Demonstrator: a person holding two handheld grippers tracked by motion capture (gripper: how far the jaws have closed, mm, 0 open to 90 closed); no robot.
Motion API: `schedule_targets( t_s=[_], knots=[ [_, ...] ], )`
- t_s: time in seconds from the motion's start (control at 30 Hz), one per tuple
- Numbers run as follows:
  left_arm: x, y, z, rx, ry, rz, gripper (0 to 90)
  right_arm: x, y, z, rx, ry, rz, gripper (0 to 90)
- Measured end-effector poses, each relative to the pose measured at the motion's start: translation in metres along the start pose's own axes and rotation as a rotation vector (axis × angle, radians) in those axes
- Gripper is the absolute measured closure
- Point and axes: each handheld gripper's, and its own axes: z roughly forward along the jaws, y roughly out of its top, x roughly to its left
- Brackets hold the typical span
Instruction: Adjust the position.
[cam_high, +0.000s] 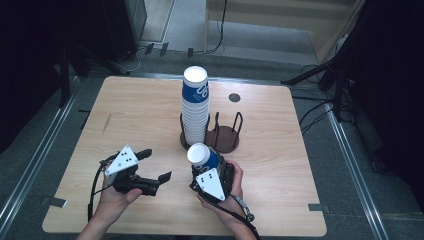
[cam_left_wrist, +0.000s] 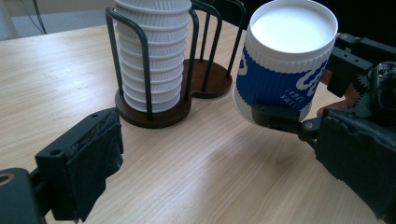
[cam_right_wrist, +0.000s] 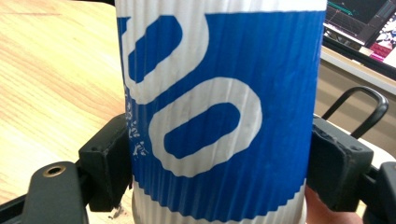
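Lower centre of the high view: right gripper (cam_high: 212, 167) clamped on a single blue-and-white paper cup (cam_high: 202, 156), one jaw on each side of its ribbed wall, cup tilted and lifted off the table (cam_high: 140, 110). Lower left: left gripper (cam_high: 155, 165), jaws spread wide with nothing between them, just beside the cup. Farther, mid-frame: dark wire cup holder (cam_high: 222, 135) just behind the held cup; a tall stack of cups (cam_high: 195, 105) stands upright in its left compartment.
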Motion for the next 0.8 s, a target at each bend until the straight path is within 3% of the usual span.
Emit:
schedule_targets(
  t_s=[0.8],
  knots=[
    [-0.012, 0.001, 0.008, 0.035, -0.060, 0.056, 2.1, 0.031, 0.002, -0.005, -0.044, 0.069, -0.147, 19.2]
  ],
)
